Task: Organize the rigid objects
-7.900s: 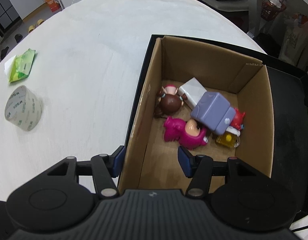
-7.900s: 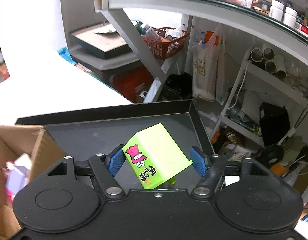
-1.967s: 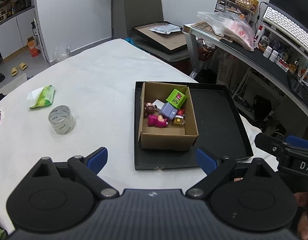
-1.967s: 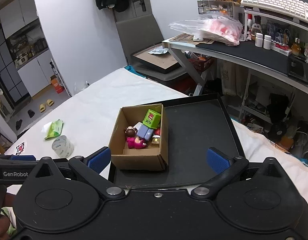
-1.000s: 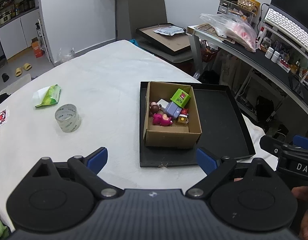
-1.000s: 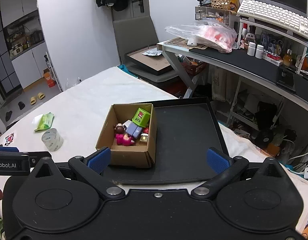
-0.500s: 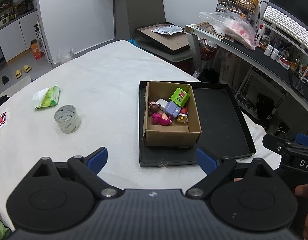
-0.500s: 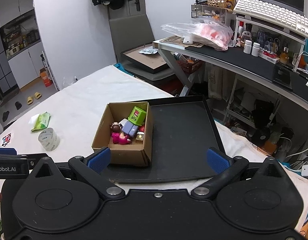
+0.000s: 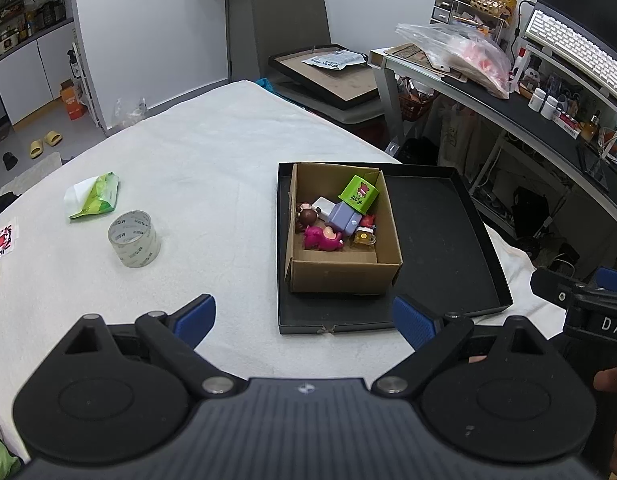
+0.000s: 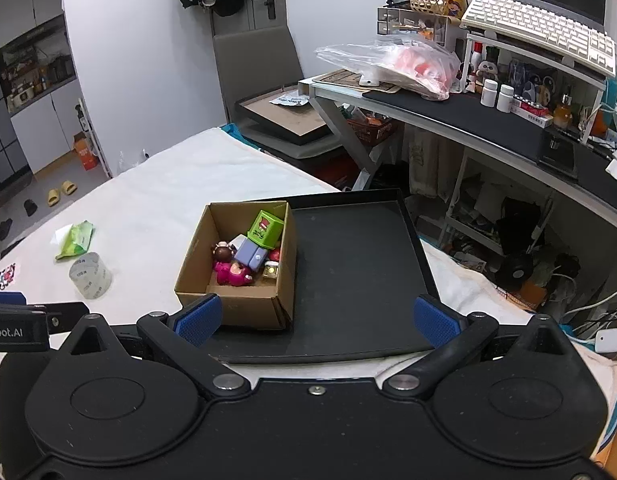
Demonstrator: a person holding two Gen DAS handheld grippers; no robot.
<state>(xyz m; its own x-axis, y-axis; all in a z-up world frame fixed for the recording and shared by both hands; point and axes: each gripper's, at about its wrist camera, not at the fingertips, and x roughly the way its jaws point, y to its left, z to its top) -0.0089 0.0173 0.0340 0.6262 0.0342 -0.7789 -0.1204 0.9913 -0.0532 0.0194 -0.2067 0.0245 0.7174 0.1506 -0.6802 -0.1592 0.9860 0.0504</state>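
Toys boxed, both grippers empty.
Left gripper [image 9: 304,318] and right gripper [image 10: 314,318] spread wide, holding nothing; green cube [image 10: 265,229] sits atop toys in cardboard box [image 10: 236,312] on black tray [image 10: 360,280]. Judged done: retreat without nudging box.

bright, even indoor light, soft shadows and sharp focus throughout (straight lines bow strongly toward the fisheye edges).

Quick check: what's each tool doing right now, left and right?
Left tool: open, holding nothing.
Right tool: open, holding nothing.
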